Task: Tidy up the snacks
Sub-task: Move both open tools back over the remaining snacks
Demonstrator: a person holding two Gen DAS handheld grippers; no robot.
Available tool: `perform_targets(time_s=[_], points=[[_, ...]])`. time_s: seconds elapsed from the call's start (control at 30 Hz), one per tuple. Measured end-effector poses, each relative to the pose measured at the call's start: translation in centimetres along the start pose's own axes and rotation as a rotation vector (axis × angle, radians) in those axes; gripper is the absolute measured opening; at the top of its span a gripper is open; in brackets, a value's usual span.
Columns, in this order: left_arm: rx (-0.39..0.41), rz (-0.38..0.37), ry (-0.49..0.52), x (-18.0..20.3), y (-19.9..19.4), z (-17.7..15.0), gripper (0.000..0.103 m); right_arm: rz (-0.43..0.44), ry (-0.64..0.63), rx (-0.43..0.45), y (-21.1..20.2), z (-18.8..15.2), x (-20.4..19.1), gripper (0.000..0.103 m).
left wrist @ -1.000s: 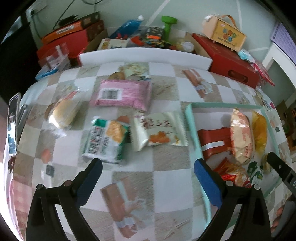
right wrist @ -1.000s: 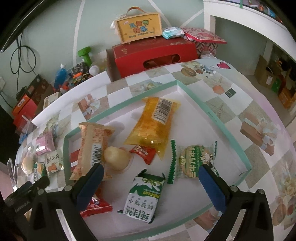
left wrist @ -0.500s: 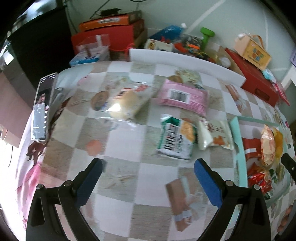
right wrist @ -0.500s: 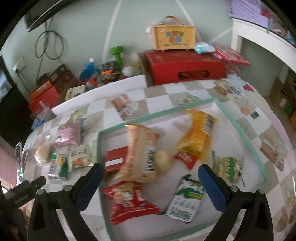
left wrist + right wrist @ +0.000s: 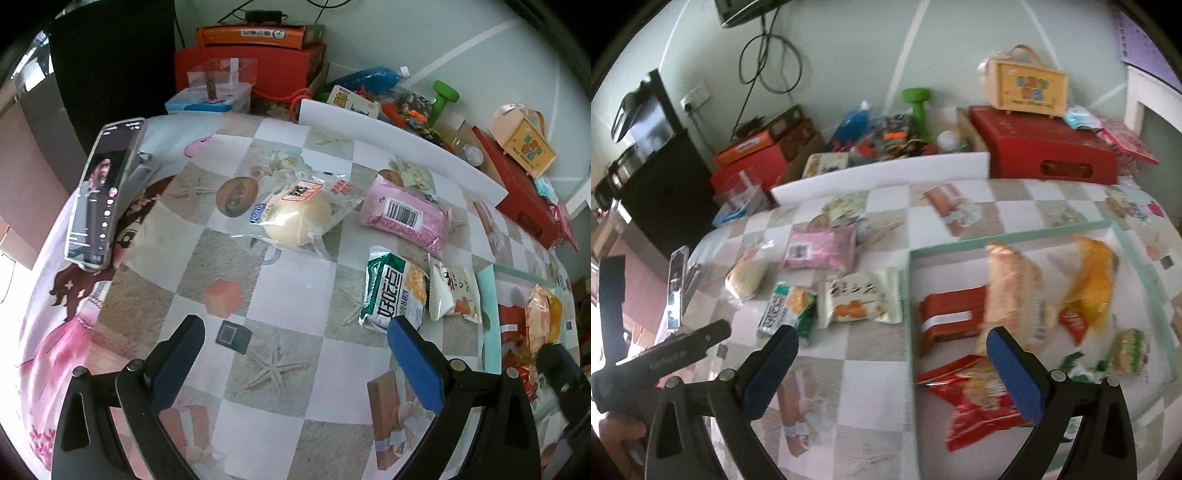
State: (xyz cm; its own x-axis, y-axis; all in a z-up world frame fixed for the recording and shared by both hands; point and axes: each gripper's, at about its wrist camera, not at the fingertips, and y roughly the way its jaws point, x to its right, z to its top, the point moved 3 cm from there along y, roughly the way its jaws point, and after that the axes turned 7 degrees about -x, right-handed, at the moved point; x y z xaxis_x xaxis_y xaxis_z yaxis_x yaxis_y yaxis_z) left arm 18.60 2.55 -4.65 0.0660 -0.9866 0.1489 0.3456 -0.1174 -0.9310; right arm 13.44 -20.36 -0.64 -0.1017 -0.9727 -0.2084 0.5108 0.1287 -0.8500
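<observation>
Loose snacks lie on the checkered tablecloth: a bun in clear wrap, a pink pack, a green-and-white cracker pack and a white pouch. The green-rimmed tray holds several snacks, among them a red box, a long orange bag, a yellow bag and a red bag. My left gripper is open and empty, above bare cloth left of the cracker pack. My right gripper is open and empty, over the tray's left rim.
A phone leans on a stand at the table's left edge. A white foam strip lines the far edge. Behind it stand red boxes, a yellow carry box, a green dumbbell and clutter. The left gripper's body shows at the right wrist view's left.
Both grippers have swung left. The left view went from the tray edge to the table's left side with the phone. The right view now shows the loose snacks. Both stayed open.
</observation>
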Motion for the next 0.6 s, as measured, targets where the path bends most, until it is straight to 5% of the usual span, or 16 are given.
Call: perform_targets(time_s=[0.6], points=[[0.031, -0.101, -0.007, 0.9, 2.6, 2.2, 0.1, -0.008, -0.052, -0.047, 4.2, 1.7, -1.8, 0.099]])
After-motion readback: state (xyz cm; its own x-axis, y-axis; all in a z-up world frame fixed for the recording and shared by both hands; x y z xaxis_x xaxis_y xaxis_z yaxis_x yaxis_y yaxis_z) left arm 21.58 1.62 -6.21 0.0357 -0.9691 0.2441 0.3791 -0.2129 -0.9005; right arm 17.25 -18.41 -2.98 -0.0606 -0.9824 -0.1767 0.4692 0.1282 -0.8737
